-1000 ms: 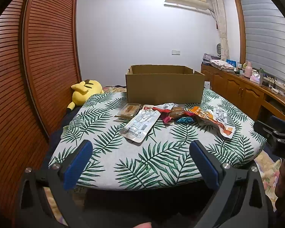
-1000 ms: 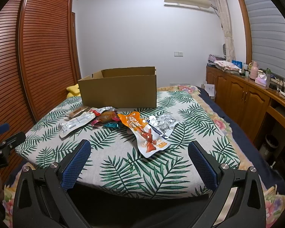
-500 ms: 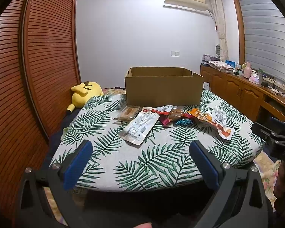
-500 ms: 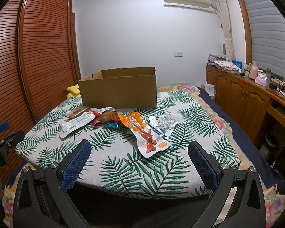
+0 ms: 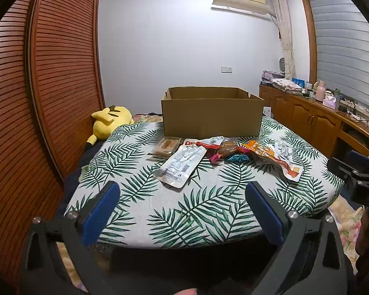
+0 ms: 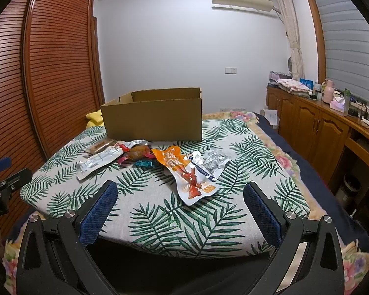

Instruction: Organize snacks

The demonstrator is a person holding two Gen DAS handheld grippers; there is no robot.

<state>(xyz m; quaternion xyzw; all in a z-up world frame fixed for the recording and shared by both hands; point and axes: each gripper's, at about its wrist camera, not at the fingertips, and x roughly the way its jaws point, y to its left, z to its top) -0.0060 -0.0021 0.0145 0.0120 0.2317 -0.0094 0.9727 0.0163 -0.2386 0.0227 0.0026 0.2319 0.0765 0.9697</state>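
Left wrist view: left claw (image 5: 182,211) spread wide, nothing between its blue-padded fingers (image 5: 101,211), hovering at the near edge of the palm-leaf-print bed cover (image 5: 189,211). Right wrist view: right claw (image 6: 178,209) equally wide and empty, near edge, further right. Neither touches a snack; judged a pre-reach stance.

Outward: the loose snack packets lie in a row across the middle of the cover. The long clear-and-white pouch (image 5: 180,162) is nearest the left claw; the orange-and-white pouch (image 6: 186,175) is nearest the right, overlapping a silver foil packet (image 6: 212,162). A brown snack (image 5: 227,147) and a teal wrapper (image 5: 238,158) sit between.

Beyond, the open brown cardboard box (image 5: 211,115) stands just behind the row, top open, probably the destination, kept close for short transfers.
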